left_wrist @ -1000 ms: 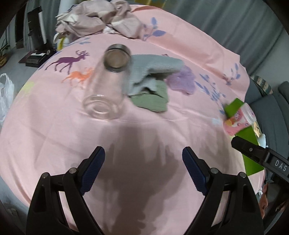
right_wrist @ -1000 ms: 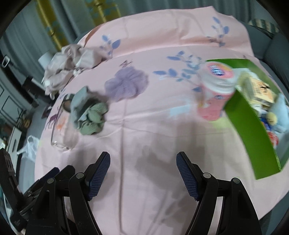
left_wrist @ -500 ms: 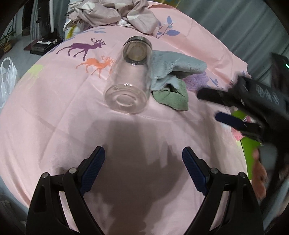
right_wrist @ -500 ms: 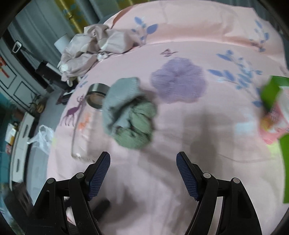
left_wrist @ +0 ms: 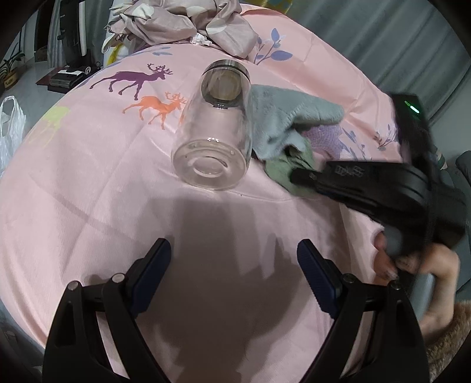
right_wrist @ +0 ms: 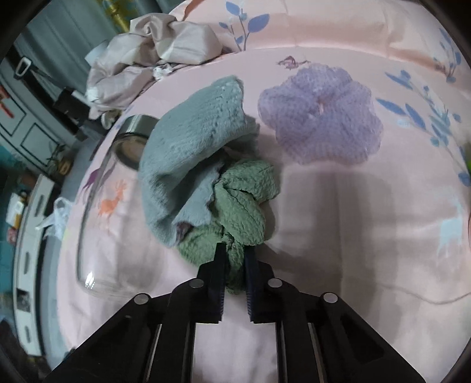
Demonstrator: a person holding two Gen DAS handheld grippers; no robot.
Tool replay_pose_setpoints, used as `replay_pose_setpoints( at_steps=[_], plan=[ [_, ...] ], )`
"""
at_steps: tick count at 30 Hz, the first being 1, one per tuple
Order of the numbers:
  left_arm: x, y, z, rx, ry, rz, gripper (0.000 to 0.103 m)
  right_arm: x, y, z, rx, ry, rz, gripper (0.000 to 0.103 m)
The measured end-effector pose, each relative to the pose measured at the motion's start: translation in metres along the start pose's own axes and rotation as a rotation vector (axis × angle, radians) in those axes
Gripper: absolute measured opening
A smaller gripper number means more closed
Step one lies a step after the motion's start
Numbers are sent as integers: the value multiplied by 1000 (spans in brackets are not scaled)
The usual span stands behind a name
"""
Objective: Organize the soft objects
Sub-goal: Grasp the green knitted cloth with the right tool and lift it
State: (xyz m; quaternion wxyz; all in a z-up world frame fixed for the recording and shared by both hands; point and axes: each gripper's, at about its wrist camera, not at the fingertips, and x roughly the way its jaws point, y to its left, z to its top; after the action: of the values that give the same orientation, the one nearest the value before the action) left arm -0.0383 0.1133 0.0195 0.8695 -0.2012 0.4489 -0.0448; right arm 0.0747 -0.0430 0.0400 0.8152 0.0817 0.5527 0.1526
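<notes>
Right wrist view: the right gripper [right_wrist: 234, 259], low centre of the frame, is clenched on a bunched fold of the green cloth [right_wrist: 241, 203], which lies at mid-frame and touches the grey cloth [right_wrist: 188, 153] draped above and to its left. The pads pinch the near edge of the green cloth; a fold like this is a sound place to hold it, since the fabric looks soft, light and limp and would likely trail and sag when lifted, possibly dragging the grey cloth with it. A purple mesh sponge [right_wrist: 321, 115] lies apart at upper right, equally soft and light by appearance.

Left wrist view: the left gripper [left_wrist: 234, 277], at the bottom of the frame, stands released and wide with nothing between its pads. A clear glass jar [left_wrist: 217, 138] lies on its side at centre, touching the grey cloth; it looks hard, smooth and apt to roll.

The surface is a bed [left_wrist: 88, 191] covered by a pink sheet printed with deer and blue leaves, soft and yielding. Crumpled beige bedding [left_wrist: 188, 20] sits at the top edge; grey curtains hang at upper right.
</notes>
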Motion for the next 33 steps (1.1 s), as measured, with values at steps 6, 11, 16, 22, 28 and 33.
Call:
replay_pose_setpoints(
  at_steps=[6,11,16,22,28,33],
  plan=[
    [-2,0,1,-17,8,-22,87,-60,-12,-22,-21,-10,28,12],
    [-5,-9,-1,-22,46,-76,86,-113,-22,-48,-36,-39,28,12],
    [-4,-33,-6,31,78,-113,80,-116,-41,-69,10,-1,18,12],
    [-3,-62,-14,111,120,-161,71,-91,-78,-82,153,157,7,38],
    [10,-87,-27,158,181,-210,64,-131,-95,-69,213,-29,37,74],
    [28,-103,-32,176,235,-222,52,-122,-89,-59,212,-58,88,74]
  ],
)
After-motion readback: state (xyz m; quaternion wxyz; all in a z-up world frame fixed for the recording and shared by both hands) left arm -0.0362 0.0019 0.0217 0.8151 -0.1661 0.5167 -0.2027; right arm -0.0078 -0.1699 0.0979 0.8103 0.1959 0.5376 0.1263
